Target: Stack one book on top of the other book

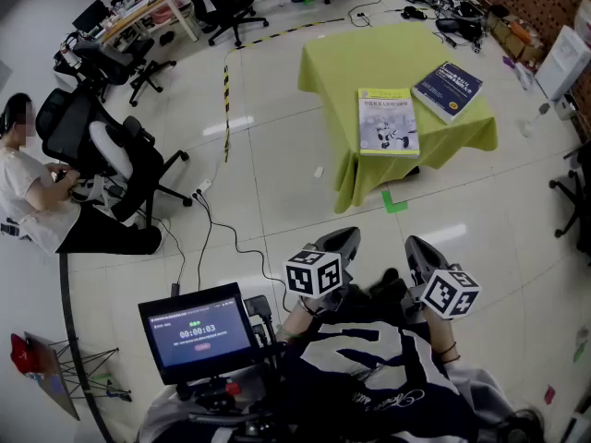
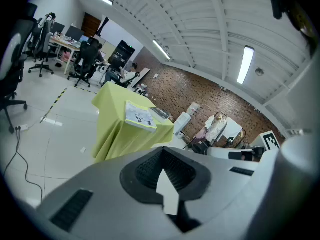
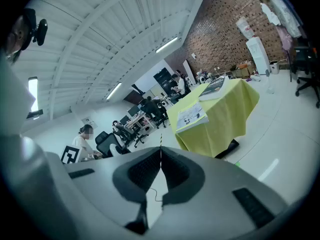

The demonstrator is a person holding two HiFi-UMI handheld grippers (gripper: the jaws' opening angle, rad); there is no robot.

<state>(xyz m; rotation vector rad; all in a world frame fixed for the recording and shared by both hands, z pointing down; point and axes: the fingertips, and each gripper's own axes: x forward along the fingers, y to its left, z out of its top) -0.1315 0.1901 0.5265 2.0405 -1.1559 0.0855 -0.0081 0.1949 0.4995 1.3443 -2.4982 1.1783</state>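
Observation:
Two books lie on a table under a yellow-green cloth point(image 1: 351, 72), across the floor from me. The light, green-edged book point(image 1: 388, 121) is near the front edge. The dark blue book point(image 1: 448, 89) lies to its right, slightly turned. Both show small in the left gripper view, the light book point(image 2: 140, 116) and the blue book point(image 2: 160, 113), and in the right gripper view, the light book point(image 3: 191, 117) and the blue book point(image 3: 214, 87). My left gripper point(image 1: 343, 240) and right gripper point(image 1: 414, 247) are close to my body, well short of the table, both shut and empty.
A monitor on a stand point(image 1: 197, 330) sits at my lower left. A person point(image 1: 28, 187) sits at office chairs point(image 1: 111, 155) on the left. A cable point(image 1: 217, 229) runs over the floor, and black-yellow tape point(image 1: 225, 90) marks it. Cables and gear point(image 1: 443, 7) lie behind the table.

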